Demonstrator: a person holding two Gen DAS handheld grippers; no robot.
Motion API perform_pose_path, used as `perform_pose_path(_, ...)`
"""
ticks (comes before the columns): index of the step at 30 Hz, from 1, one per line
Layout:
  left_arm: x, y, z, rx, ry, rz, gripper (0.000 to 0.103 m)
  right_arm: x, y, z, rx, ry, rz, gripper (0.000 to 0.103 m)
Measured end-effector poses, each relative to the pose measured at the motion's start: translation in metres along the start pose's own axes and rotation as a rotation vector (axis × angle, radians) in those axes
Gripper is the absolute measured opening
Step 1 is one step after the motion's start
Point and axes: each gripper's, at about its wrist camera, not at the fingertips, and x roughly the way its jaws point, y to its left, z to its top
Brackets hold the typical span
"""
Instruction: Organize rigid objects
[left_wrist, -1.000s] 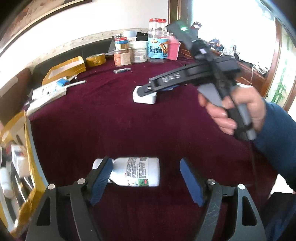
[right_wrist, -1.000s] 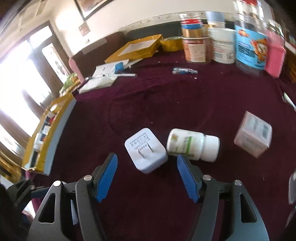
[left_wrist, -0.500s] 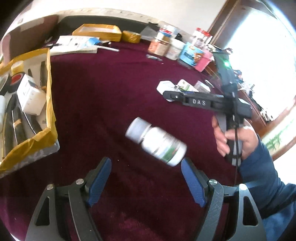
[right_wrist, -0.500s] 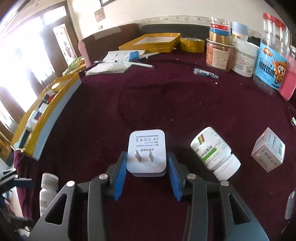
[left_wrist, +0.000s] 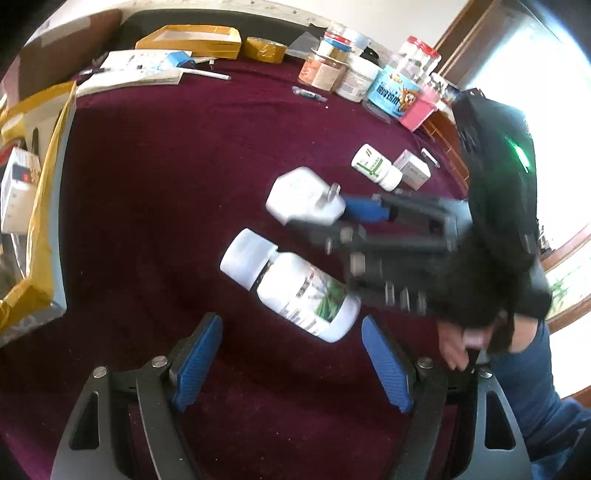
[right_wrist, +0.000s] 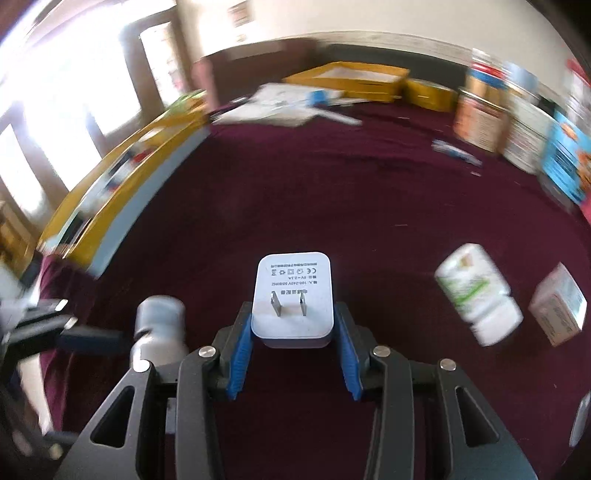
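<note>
A: State the condition of the right gripper (right_wrist: 293, 360).

B: Its jaws have just been closing, and the blue pads (right_wrist: 242, 352) now press both sides of the white plug adapter (right_wrist: 293, 297). The adapter's two flat prongs face up toward the camera. In the left wrist view the same adapter (left_wrist: 304, 197) sits at the tip of the right gripper (left_wrist: 332, 212), above the maroon table (left_wrist: 166, 184).

A: State the condition of the left gripper (left_wrist: 291, 363).

B: The jaws stand wide, with nothing between the pads (left_wrist: 197, 360). The large white bottle (left_wrist: 291, 284) lies on its side on the table just ahead of the fingertips, cap pointing up-left in the left wrist view. The pads do not touch it.

A: Locate the remaining items.

B: A small white bottle with a green label (left_wrist: 376, 168) lies on its side beside a small white box (left_wrist: 412, 170), beyond the adapter. The right wrist view shows the same bottle (right_wrist: 478, 293) and box (right_wrist: 559, 304) to the right of the held adapter, both blurred. A yellow-edged tray (left_wrist: 51, 177) holding assorted items sits at the table's left edge. Jars and containers (left_wrist: 354, 79) stand along the far edge. A person's hand (left_wrist: 461, 345), in a blue sleeve (left_wrist: 524, 365), grips the handle of the right gripper.
</note>
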Motion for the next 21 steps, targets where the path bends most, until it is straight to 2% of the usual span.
perform_pose_path(2,0.001,-0.004,-0.001,0.024,0.008,0.02,0.081,-0.002,0.013,-0.003,-0.042,0.021,0.056,0.04)
perform_pose_path(3,0.001,-0.006,-0.002,0.027,0.01,0.029,0.081,-0.003,0.013,-0.003,-0.029,0.035,0.111,0.04)
perform_pose_path(6,0.001,-0.007,-0.003,0.031,0.013,0.033,0.083,-0.003,0.005,-0.005,0.044,0.085,0.346,0.04)
perform_pose_path(7,0.001,-0.006,-0.003,0.027,0.013,0.032,0.083,-0.004,0.0,-0.006,0.083,0.08,0.363,0.04)
perform_pose_path(9,0.0,-0.005,-0.005,0.021,0.01,0.031,0.083,-0.009,-0.008,-0.005,0.122,0.061,0.36,0.039)
perform_pose_path(11,-0.001,-0.007,-0.007,0.042,0.001,0.051,0.08,-0.016,-0.016,-0.004,0.141,0.024,0.309,0.039)
perform_pose_path(13,-0.001,-0.009,-0.01,0.078,-0.01,0.113,0.05,-0.019,-0.024,-0.004,0.179,0.004,0.294,0.039)
perform_pose_path(14,-0.001,-0.01,-0.011,0.102,-0.013,0.151,0.045,-0.02,-0.026,-0.004,0.183,-0.002,0.28,0.039)
perform_pose_path(17,-0.002,-0.007,-0.013,0.128,-0.027,0.177,0.038,-0.02,-0.026,-0.004,0.172,-0.004,0.243,0.038)
perform_pose_path(21,-0.001,-0.007,-0.012,0.165,-0.034,0.236,0.037,-0.021,-0.015,-0.006,0.1,-0.009,0.138,0.038)
